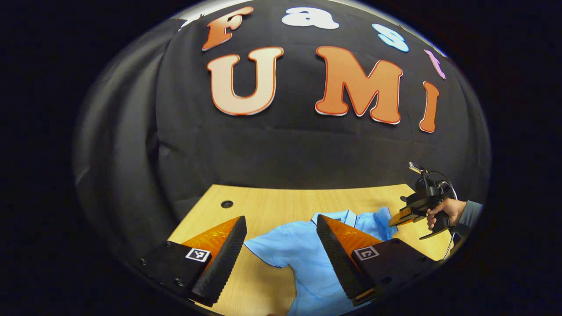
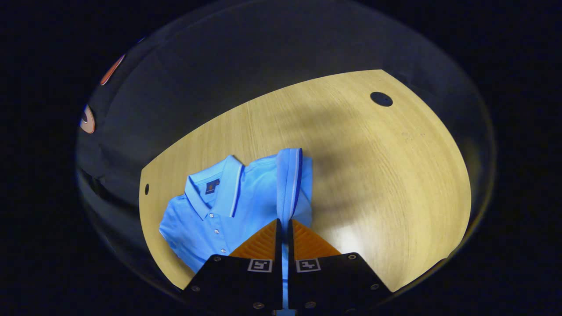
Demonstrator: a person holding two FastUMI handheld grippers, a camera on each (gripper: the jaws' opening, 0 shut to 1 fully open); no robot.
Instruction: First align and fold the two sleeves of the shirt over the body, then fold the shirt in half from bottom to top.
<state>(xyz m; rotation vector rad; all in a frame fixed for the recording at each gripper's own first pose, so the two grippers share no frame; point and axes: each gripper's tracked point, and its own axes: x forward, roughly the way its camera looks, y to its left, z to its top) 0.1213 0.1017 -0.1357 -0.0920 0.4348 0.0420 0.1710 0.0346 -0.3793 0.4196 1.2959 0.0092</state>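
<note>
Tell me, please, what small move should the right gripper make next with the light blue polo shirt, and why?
Probably carry the pinched sleeve inward over the light blue polo shirt body: the right gripper is shut on it, lifted off the wooden table, while the left gripper hovers open.

We count one shirt (image 2: 228,206), one desk (image 2: 395,175) with two holes, at eleven (image 1: 227,204) and at nine (image 2: 146,189), two grippers (image 1: 281,245) (image 2: 283,228), one hand (image 1: 443,210).
</note>
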